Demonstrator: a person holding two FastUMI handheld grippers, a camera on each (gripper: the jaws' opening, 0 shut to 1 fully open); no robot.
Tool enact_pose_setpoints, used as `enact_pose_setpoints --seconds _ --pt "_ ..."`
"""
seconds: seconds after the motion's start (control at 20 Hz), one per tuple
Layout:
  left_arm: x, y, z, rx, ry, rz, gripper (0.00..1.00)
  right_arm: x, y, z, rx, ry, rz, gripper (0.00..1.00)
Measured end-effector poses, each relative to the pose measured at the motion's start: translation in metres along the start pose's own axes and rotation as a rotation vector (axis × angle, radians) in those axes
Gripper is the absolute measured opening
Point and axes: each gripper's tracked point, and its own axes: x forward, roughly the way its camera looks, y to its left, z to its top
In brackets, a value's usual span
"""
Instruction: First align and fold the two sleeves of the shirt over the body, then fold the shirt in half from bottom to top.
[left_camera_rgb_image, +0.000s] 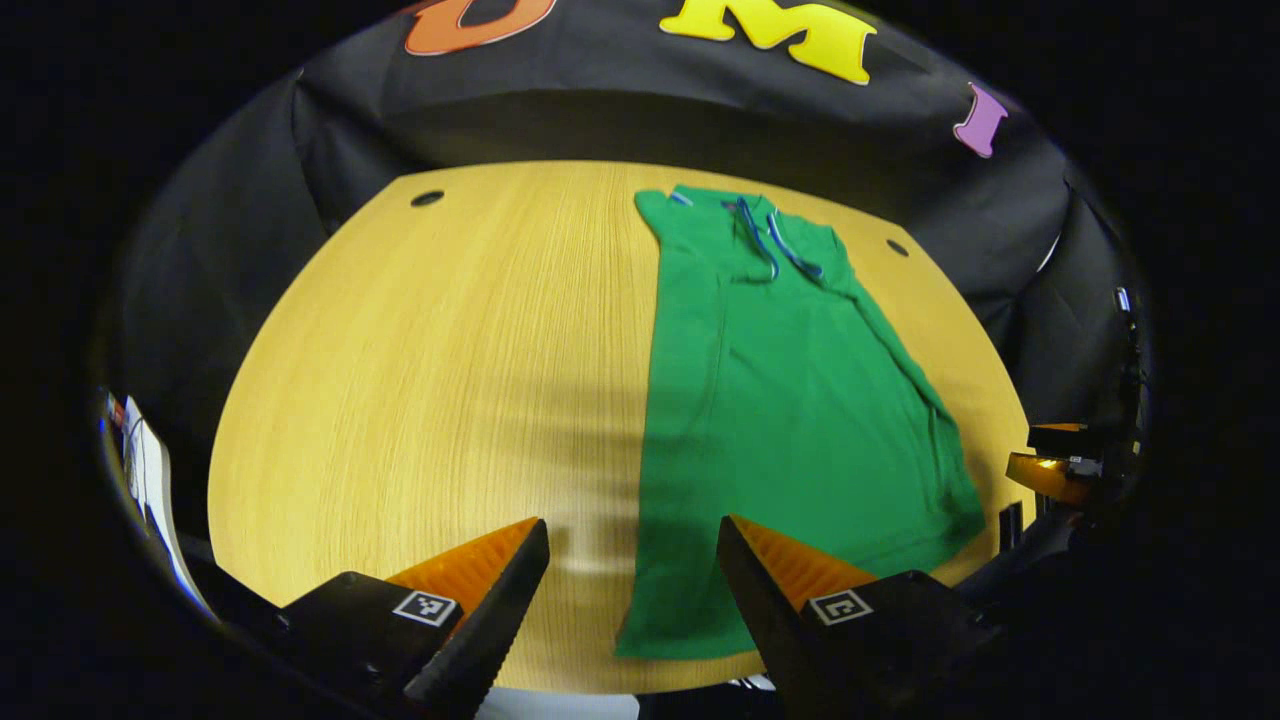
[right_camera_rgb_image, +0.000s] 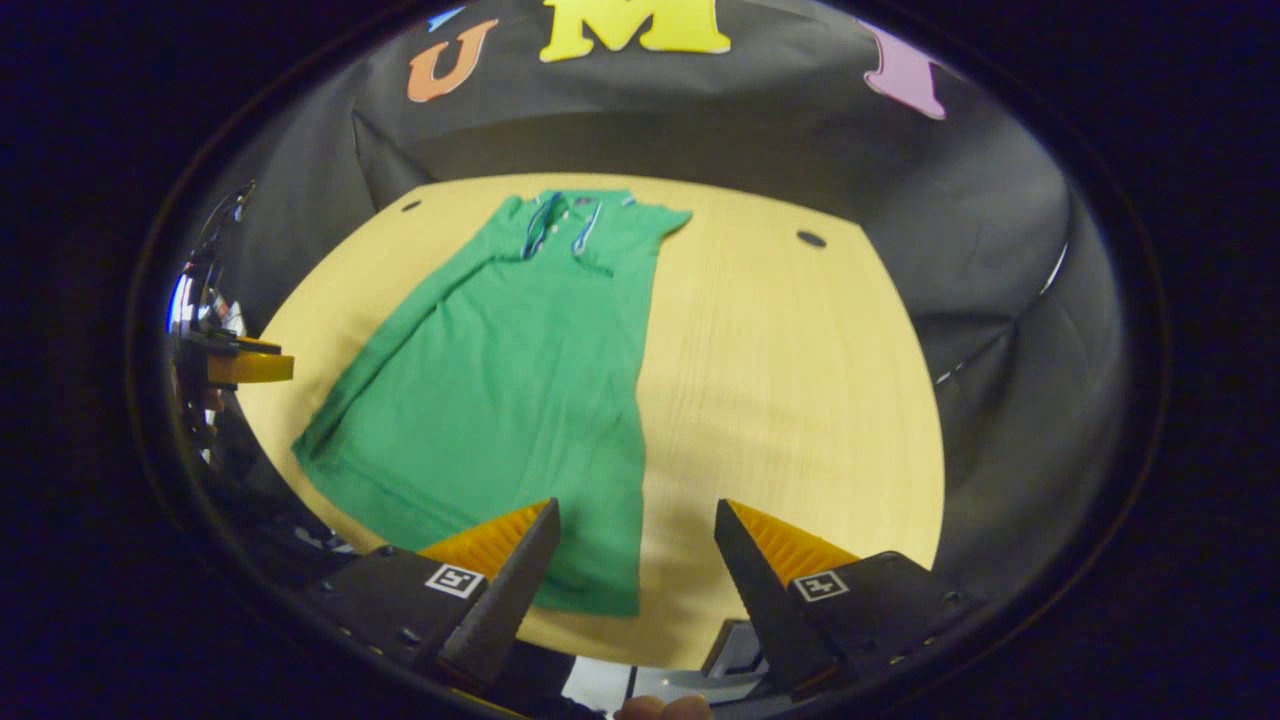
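I had both tongs up above the near edge of the bench (left_camera_rgb_image: 400, 400), and both were wide open with nothing in them. The left tongs (left_camera_rgb_image: 632, 575) showed at the bottom of the left gripper view. The right tongs (right_camera_rgb_image: 635, 555) showed at the bottom of the right gripper view.

The green shirt (left_camera_rgb_image: 790, 400) lay flat on the bench, right of the middle in the left gripper view and left of the middle in the right gripper view. Its collar (right_camera_rgb_image: 565, 220) pointed to the far side, near the top of the frame, and its bottom hem (right_camera_rgb_image: 590, 595) lay close to me at the bottom. The shirt looked long and thin, so I thought the sleeves were already folded in. I judged that the bottom-to-top fold was the part left to do.

Here is what I thought could go wrong. If one pair of tongs pinched only the top layer of the hem, the shirt would open up when lifted. If the two tongs grabbed at uneven spots, the fold would come out crooked. A pull that was too quick could drag the whole shirt along the smooth wood, and a tucked sleeve could slip back out.

I saw no box, bin or basket on the bench.
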Motion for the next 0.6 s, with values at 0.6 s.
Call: enact_pose_setpoints --seconds 0.6 --pt "0.013 -0.009 -0.051 0.082 0.213 0.011 1.0 0.028 0.014 -0.062 -0.004 0.221 0.018 0.95"
